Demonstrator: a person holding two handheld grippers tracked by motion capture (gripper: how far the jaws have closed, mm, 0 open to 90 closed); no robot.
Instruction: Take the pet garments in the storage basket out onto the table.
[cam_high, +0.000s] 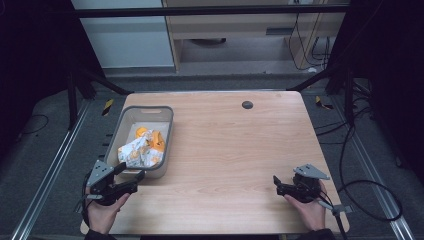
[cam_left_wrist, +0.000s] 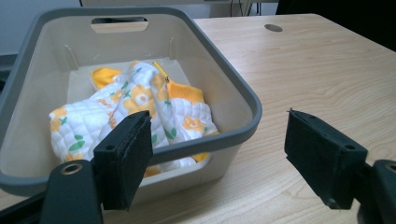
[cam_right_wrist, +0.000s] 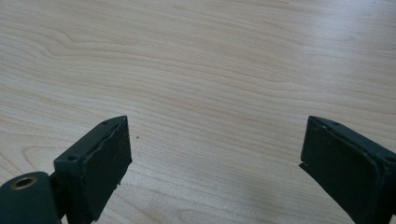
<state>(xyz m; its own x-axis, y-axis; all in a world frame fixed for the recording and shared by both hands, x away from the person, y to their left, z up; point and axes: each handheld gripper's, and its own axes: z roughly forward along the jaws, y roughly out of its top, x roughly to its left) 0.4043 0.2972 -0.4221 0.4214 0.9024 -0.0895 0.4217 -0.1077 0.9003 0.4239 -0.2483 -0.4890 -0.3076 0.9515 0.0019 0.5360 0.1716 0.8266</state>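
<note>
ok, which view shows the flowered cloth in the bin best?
The left gripper view: the cloth lies close, its orange flower print and a zipper clear, inside the grey bin. The high view shows it small and crumpled. The right gripper view looks at the bare table.

1. A grey plastic basket (cam_left_wrist: 243, 100) with a cut-out handle stands upright at the table's left side, near the front edge.
2. A crumpled white quilted cloth (cam_left_wrist: 135, 109) with orange flowers and an orange lining lies bunched inside the basket.
</note>
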